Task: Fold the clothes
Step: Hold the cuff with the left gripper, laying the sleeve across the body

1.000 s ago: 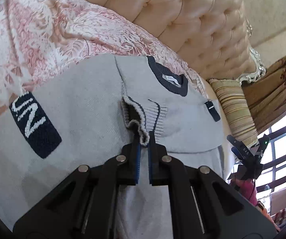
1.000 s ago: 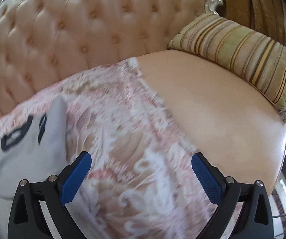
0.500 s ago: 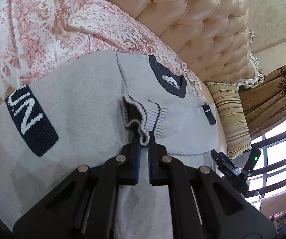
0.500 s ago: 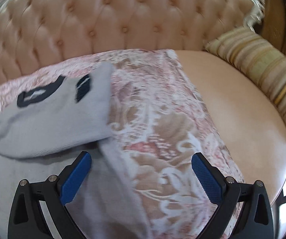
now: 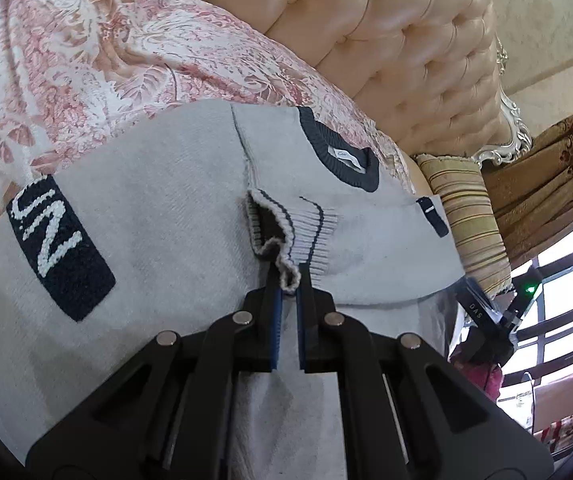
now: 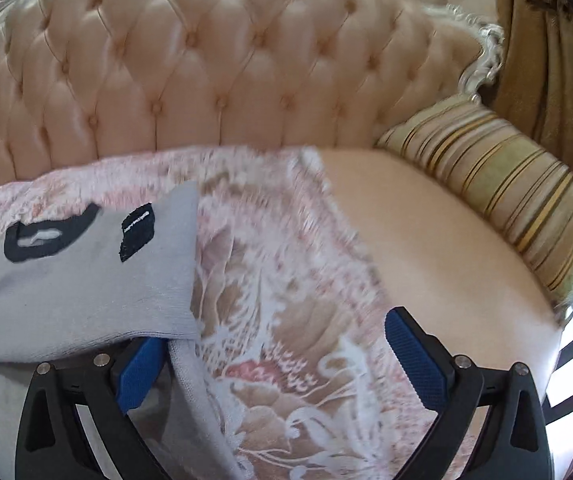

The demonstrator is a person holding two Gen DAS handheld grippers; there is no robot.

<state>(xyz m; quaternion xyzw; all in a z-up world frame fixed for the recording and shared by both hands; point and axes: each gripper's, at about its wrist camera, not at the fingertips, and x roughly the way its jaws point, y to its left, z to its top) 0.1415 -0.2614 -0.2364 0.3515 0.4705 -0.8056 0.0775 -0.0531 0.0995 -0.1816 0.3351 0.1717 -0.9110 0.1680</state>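
Pinching the ribbed sleeve cuff (image 5: pixel 286 236) of the grey sweater (image 5: pixel 158 216), left gripper (image 5: pixel 288 280) has its jaws nearly together, cuff edge bunched between the blue pads. Sweater lies flat on the pink floral throw (image 5: pixel 86 48), which covers the sofa seat below the tufted backrest (image 5: pixel 386 32). Dark collar (image 5: pixel 338 152) points toward the backrest; sleeve is folded across the chest just below the collar. Navy "UN" patch (image 5: pixel 58 240) sits well left of the cuff. Right gripper (image 6: pixel 276 354) is spread wide, nothing between the pads; its left finger (image 6: pixel 138 372) is tucked under the sweater's folded edge (image 6: pixel 86 280), the other over bare throw. Striped cushion (image 6: pixel 498 192) sits right of the sweater, against the backrest.
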